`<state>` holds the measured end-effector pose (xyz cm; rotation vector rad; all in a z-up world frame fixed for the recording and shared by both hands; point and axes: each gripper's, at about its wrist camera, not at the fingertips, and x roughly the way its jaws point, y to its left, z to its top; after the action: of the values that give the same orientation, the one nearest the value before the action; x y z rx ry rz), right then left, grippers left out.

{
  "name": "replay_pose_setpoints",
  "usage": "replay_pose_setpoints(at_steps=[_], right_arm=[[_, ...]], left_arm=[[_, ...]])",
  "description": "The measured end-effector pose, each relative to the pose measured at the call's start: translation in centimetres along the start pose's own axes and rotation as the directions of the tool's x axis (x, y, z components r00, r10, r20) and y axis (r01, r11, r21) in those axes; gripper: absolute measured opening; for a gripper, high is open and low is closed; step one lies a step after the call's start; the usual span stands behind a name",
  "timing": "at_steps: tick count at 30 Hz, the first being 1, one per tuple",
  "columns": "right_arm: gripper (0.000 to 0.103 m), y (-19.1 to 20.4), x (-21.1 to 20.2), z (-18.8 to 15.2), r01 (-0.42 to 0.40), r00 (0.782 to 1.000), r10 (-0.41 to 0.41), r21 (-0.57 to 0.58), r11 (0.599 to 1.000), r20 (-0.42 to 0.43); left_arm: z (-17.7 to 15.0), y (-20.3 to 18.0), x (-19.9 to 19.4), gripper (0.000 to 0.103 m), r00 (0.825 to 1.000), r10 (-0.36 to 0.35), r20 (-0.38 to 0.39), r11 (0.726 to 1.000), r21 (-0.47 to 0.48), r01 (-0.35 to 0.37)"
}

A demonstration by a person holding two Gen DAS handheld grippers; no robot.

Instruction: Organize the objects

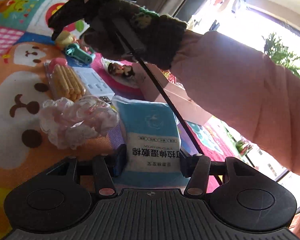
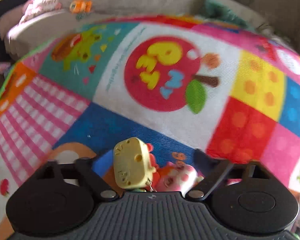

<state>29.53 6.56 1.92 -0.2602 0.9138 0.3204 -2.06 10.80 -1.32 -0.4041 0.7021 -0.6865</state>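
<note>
Left claw (image 1: 153,163) clamped on the cotton pack (image 1: 150,132), low over the mat (image 1: 14,92). Right claw (image 2: 156,166) grips a yellow toy (image 2: 130,166), lifted, view blurred. Looks mid-transport. Next: pick a drop spot, maybe the pink box (image 1: 170,92), then release.

mat (image 2: 250,84): patchwork, pink gingham, red apple, polka dots | pack (image 1: 150,124): blue-white | scrunchie (image 1: 74,120): pale pink | toy (image 2: 130,166): pale yellow | glove (image 1: 130,32): dark brown

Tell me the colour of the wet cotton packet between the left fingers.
Light blue above, white below with dark lettering: packet, clearest in the left wrist view.
</note>
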Motion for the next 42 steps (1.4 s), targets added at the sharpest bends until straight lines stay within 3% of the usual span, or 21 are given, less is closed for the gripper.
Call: replay_pose_setpoints(at_steps=[4, 10, 12, 15, 17, 19, 20, 21, 24, 25, 26, 28, 32, 37, 40, 42], right_arm=[[0.036, -0.5, -1.7, -1.4, -0.046, 0.997, 0.044, -0.038, 0.998, -0.056], [0.026, -3.1, -6.4, -7.6, -0.060, 0.990, 0.055, -0.029, 0.998, -0.133], [0.027, -3.0, -8.4, -9.7, -0.012, 0.991, 0.002, -0.072, 0.997, -0.136], [0.030, -1.4, -12.4, -11.9, 0.043, 0.998, -0.048, -0.154, 0.987, -0.029], [0.040, -0.3, -14.8, -12.5, -0.063, 0.998, 0.063, -0.154, 0.986, -0.002], [0.055, 1.2, -16.2, -12.8, -0.200, 0.980, 0.199, -0.156, 0.967, -0.023], [0.067, 2.1, -16.5, -12.9, -0.271, 0.963, 0.267, -0.163, 0.949, -0.044], [0.072, 3.0, -16.5, -13.1, -0.333, 0.943, 0.326, -0.163, 0.929, -0.070], [0.076, 5.2, -15.3, -14.3, -0.434, 0.894, 0.409, -0.128, 0.892, -0.183], [0.068, 5.7, -15.0, -14.9, -0.427, 0.895, 0.397, -0.137, 0.894, -0.202], [0.044, 6.1, -14.8, -15.6, -0.401, 0.908, 0.366, -0.167, 0.901, -0.206], [0.030, 5.7, -15.5, -16.7, -0.337, 0.936, 0.304, -0.196, 0.921, -0.180], [0.023, 0.9, -19.2, -18.4, -0.251, 0.968, 0.247, -0.107, 0.962, -0.050], [0.023, -5.0, -24.6, -22.5, -0.158, 0.984, 0.156, 0.014, 0.987, 0.089], [0.023, -6.5, -26.4, -26.3, -0.047, 0.992, 0.044, 0.021, 0.999, 0.114], [0.023, -7.1, -26.7, -28.7, -0.019, 0.995, 0.016, 0.031, 0.999, 0.098]], left_arm=[[0.1, 0.2, 0.1, 0.057, 1.000, -0.016, -0.001, 1.000, -0.021, 0.016], [0.2, 0.1, 0.1, 0.057, 1.000, -0.025, -0.004, 1.000, -0.012, 0.025], [0.2, -0.3, 0.2, 0.057, 1.000, -0.026, -0.009, 1.000, 0.009, 0.026], [0.0, -1.2, 0.5, 0.057, 0.999, -0.037, -0.032, 0.999, 0.034, 0.038], [-0.3, -2.0, 0.8, 0.057, 0.998, -0.034, -0.050, 0.998, 0.055, 0.037], [-0.8, -2.9, 0.7, 0.057, 0.998, -0.022, -0.063, 0.997, 0.075, 0.026], [-1.0, -3.2, 0.7, 0.057, 0.997, -0.016, -0.070, 0.997, 0.079, 0.021], [-1.2, -3.5, 0.6, 0.057, 0.997, -0.009, -0.073, 0.996, 0.082, 0.015], [-1.5, -4.0, 0.2, 0.057, 0.996, 0.024, -0.081, 0.997, 0.070, -0.018], [-1.5, -4.1, 0.1, 0.057, 0.996, 0.035, -0.082, 0.998, 0.062, -0.030], [-1.4, -4.2, 0.0, 0.057, 0.995, 0.050, -0.082, 0.997, 0.058, -0.045], [-1.2, -4.7, 0.0, 0.057, 0.992, 0.086, -0.088, 0.994, 0.069, -0.080], [-0.8, -5.6, 1.1, 0.058, 0.982, 0.152, -0.109, 0.984, 0.105, -0.140], [-0.5, -6.7, 2.3, 0.058, 0.973, 0.202, -0.113, 0.975, 0.112, -0.190], [-0.5, -7.4, 2.2, 0.057, 0.970, 0.214, -0.114, 0.971, 0.131, -0.199], [-0.3, -8.0, 2.0, 0.057, 0.972, 0.209, -0.111, 0.969, 0.161, -0.190]])
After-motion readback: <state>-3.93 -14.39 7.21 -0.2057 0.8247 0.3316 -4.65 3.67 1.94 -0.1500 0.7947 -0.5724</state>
